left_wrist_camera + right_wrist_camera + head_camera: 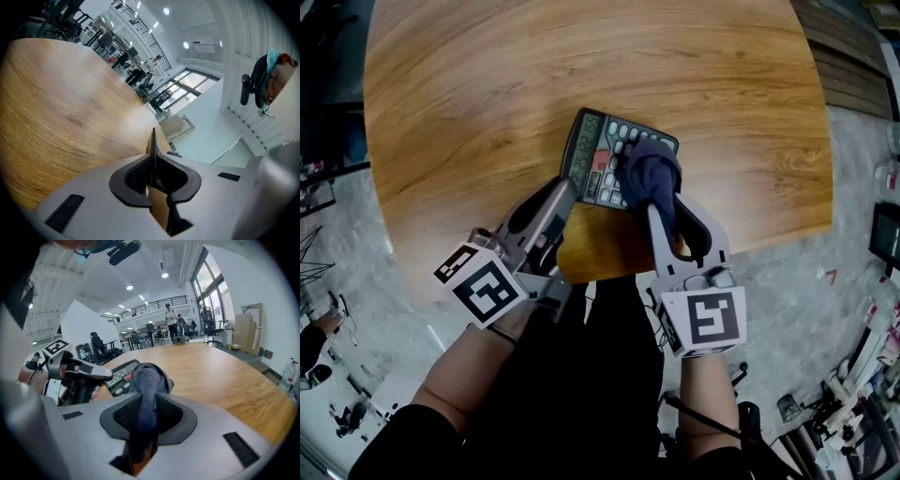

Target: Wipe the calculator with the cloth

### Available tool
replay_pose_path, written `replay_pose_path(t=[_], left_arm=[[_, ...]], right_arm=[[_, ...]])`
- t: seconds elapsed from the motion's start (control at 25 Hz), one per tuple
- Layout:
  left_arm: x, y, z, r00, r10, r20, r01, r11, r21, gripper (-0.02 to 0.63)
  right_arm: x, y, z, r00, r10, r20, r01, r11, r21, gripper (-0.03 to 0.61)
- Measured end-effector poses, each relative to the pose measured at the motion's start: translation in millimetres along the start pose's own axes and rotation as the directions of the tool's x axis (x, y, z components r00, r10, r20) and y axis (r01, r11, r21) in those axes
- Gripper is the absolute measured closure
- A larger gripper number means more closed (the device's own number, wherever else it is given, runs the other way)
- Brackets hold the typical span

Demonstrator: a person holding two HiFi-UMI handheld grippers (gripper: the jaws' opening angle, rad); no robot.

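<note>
A dark calculator [602, 150] with grey keys lies near the front edge of the round wooden table [487, 94]. My left gripper [568, 191] is shut on its near left edge. In the left gripper view the calculator [153, 145] shows edge-on as a thin dark plate, clamped between the pads of the left gripper [152, 173]. My right gripper [664, 212] is shut on a bunched dark blue cloth [652, 174], which rests on the calculator's right side over the keys. The right gripper view shows the cloth [148, 385] bulging out of the right gripper [147, 416], with the calculator [118, 377] just behind it.
The table's front edge [609, 272] runs just under both grippers, with grey floor [797, 281] below it. The left gripper [77, 371] stands close beside the cloth in the right gripper view. Office chairs and people [169, 312] are far behind the table.
</note>
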State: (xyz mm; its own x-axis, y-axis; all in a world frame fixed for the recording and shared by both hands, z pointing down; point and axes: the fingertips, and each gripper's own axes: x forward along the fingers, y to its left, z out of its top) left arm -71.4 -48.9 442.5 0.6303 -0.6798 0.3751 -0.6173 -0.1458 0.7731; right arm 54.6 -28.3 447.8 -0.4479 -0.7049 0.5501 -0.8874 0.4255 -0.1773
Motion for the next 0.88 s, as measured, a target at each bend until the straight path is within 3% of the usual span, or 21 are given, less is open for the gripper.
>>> replay_pose_path(t=[0.12, 0.32, 0.48, 0.88], left_arm=[[0.1, -2.0, 1.1, 1.0, -0.009, 0.002, 0.009, 1.0, 0.005, 0.566], [-0.8, -3.2, -0.6, 1.0, -0.018, -0.006, 0.018, 1.0, -0.002, 0.566], [-0.3, -2.4, 0.3, 1.0, -0.016, -0.003, 0.016, 1.0, 0.005, 0.566], [1.6, 4.8, 3.1, 1.0, 0.019, 0.016, -0.019, 0.999, 0.033, 0.566]], right_arm=[[1.8, -26.7, 6.1, 0.997, -0.071, 0.008, 0.071, 0.997, -0.006, 0.494], [10.5, -36.5, 19.5, 0.995, -0.094, 0.028, 0.095, 0.995, -0.005, 0.494], [18.5, -26.6, 28.7, 0.996, -0.069, 0.05, 0.07, 0.998, -0.005, 0.495], [28.4, 45.9, 27.6, 0.991, 0.117, 0.058, -0.113, 0.991, -0.076, 0.494]])
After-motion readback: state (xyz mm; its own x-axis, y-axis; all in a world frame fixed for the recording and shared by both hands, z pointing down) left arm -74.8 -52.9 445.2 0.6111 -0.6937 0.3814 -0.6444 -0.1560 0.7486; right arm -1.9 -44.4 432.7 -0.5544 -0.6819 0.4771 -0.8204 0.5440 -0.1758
